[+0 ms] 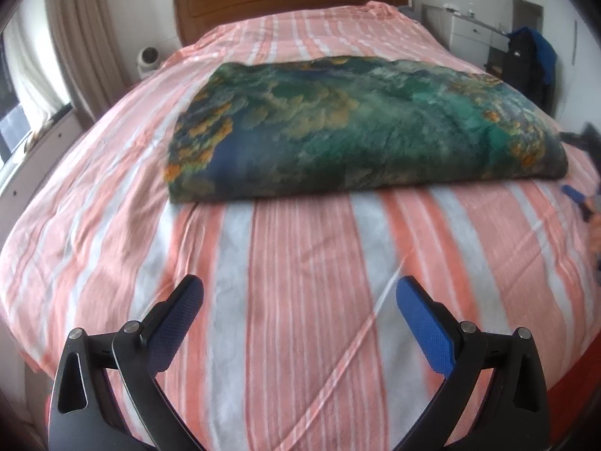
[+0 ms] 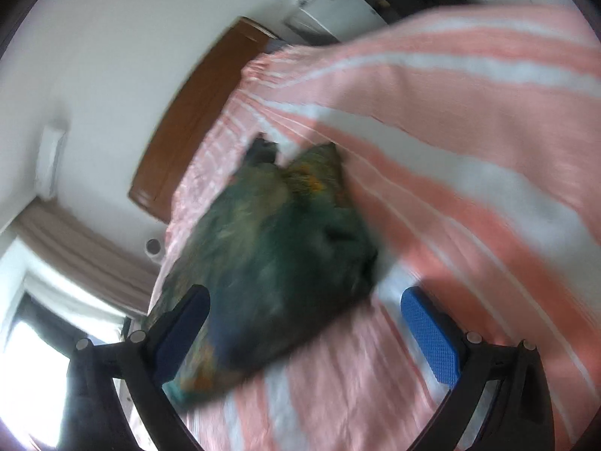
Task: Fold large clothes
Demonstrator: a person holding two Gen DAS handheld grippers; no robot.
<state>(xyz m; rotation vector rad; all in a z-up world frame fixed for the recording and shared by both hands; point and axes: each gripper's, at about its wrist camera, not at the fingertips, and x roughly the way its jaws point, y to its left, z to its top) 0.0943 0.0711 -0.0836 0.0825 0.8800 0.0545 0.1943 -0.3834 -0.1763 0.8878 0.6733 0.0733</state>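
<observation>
Folded garment (image 1: 360, 127) on bed (image 1: 300, 300), ahead of left gripper (image 1: 300, 300); right gripper (image 2: 304, 323) beside it. Both released, empty.

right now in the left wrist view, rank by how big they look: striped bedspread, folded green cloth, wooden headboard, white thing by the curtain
1. striped bedspread
2. folded green cloth
3. wooden headboard, though it is farthest away, so it may really be larger than the cloth
4. white thing by the curtain

No legible text, seemingly.
</observation>
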